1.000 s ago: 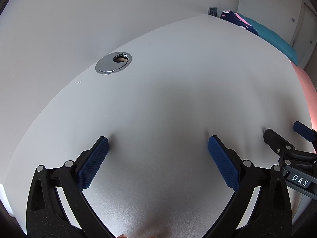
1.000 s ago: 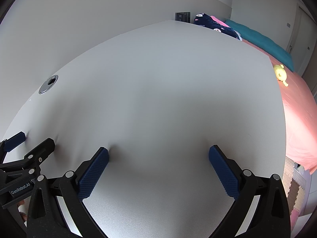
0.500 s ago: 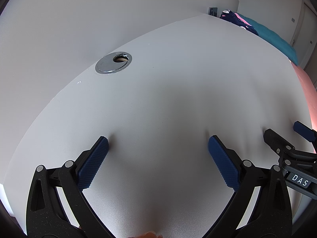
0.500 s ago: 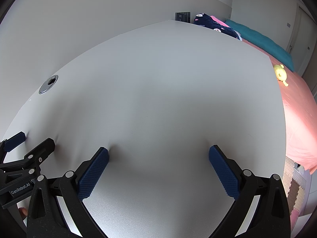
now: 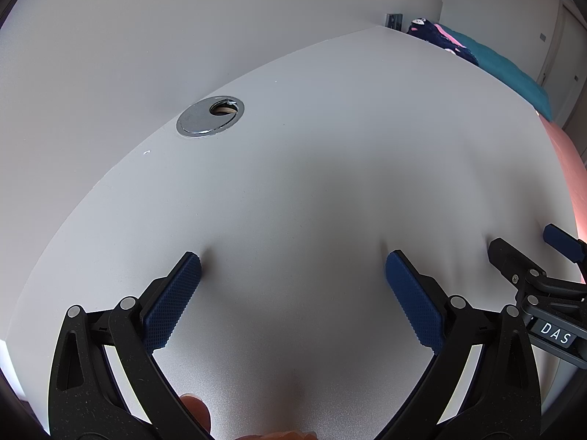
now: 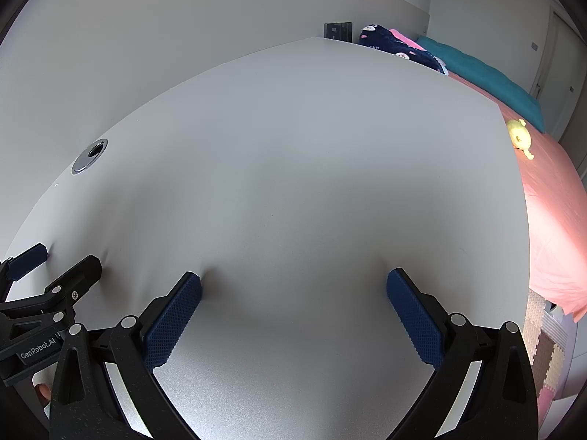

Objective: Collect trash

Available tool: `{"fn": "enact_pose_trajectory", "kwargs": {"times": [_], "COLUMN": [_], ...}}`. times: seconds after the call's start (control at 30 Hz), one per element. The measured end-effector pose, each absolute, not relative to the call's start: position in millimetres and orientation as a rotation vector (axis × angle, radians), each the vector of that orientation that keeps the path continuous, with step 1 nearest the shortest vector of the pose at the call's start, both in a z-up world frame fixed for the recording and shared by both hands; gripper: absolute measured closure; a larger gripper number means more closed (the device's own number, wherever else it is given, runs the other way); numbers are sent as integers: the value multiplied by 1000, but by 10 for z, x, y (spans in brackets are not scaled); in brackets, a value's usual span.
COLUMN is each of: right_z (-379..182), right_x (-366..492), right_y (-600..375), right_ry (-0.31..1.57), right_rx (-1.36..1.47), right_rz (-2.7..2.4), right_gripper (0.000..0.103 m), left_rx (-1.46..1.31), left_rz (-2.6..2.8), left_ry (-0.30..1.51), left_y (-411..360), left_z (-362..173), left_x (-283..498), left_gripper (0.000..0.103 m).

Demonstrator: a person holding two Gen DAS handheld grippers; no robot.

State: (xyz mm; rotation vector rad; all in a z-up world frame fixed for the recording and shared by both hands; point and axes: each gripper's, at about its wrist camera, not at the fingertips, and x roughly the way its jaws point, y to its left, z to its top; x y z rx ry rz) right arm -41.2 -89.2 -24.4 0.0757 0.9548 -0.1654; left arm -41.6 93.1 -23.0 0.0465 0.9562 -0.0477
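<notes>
Right gripper [image 6: 293,286] agape over desk [image 6: 312,146]

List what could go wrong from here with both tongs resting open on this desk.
1. No trash shows on the white desk, so either tongs may close on nothing.
2. The left tongs and right tongs sit side by side, close enough to collide if swung inward.
3. The yellow toy on the pink bed could be mistaken for trash.

I hold my left gripper [image 5: 290,267] and right gripper [image 6: 293,282] side by side, jaws spread wide, gripping nothing.
</notes>
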Motion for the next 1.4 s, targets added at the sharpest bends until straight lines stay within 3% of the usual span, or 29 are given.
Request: {"fn": "enact_pose_trajectory", "kwargs": {"times": [1.4], "right_z": [-251], "right_x": [-414], "right_y": [-889], "right_ry": [954], "right_rx": [76], "right_rz": [-166], "right_gripper": [2], "left_rx": [46], "left_rz": [-47], "left_ry": [957], "left_y": [940], "left_z": [-223], "left_x": [-405], "left_gripper": [6]}}
